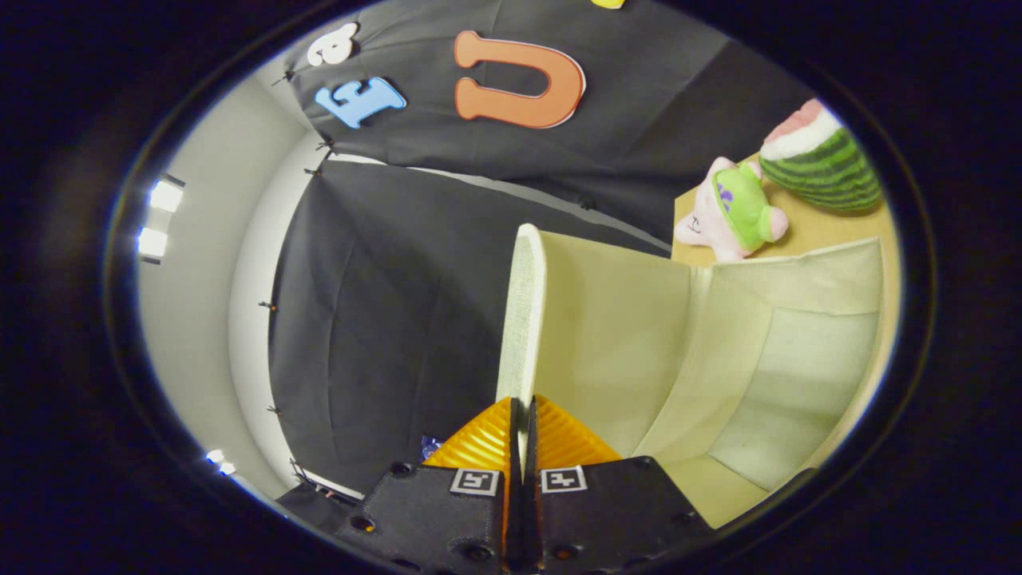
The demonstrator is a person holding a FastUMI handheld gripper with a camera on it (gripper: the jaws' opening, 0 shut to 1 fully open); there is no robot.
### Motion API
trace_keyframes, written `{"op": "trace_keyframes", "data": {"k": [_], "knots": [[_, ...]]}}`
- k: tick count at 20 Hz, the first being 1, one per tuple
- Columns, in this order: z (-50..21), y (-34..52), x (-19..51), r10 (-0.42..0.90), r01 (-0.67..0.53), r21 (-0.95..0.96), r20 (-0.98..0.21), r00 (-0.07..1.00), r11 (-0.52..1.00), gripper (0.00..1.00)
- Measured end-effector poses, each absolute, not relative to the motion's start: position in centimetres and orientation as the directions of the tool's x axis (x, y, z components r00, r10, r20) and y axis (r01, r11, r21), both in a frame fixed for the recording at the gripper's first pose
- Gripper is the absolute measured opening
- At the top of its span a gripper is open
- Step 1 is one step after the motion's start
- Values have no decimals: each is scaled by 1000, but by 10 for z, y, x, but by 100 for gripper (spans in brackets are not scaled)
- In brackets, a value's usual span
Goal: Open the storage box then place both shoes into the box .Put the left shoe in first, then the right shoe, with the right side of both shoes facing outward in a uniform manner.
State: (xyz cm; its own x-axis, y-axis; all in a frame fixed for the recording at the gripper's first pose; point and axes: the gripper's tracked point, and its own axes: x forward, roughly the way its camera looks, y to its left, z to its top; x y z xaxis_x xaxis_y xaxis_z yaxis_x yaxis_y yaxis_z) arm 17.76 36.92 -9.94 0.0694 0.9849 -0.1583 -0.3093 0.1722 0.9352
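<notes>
While the pale cream fabric storage box (766, 375) stood open just ahead, its raised cream lid (523, 319) was pinched between the gripper (523, 435) fingers — beyond the box, a pink-and-green plush toy (734, 212) and a striped watermelon plush (822, 160) rested on the tan wooden table (822, 231).

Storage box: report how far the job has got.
Done: the storage box stands open, its pale interior bare. In hand: the gripper is shut on the lid, both fingers pinching its edge, the flap raised. Left: both shoes, left one first; no shoe lies in the box yet. Two plush toys sit on the table beyond it.
</notes>
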Motion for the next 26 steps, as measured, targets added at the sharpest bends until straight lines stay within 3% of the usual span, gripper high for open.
{"op": "trace_keyframes", "data": {"k": [3,5,7,12,18,26], "knots": [[-97,387,184,986,-302,941,-130,104,155,5],[-97,389,184,982,-365,914,-140,124,176,6],[-114,386,181,961,-442,854,-227,155,273,19],[-118,371,171,940,-422,841,-299,163,340,99],[-128,313,167,900,-408,803,-369,232,435,100],[-193,170,173,682,-367,576,-641,352,731,100]]}}
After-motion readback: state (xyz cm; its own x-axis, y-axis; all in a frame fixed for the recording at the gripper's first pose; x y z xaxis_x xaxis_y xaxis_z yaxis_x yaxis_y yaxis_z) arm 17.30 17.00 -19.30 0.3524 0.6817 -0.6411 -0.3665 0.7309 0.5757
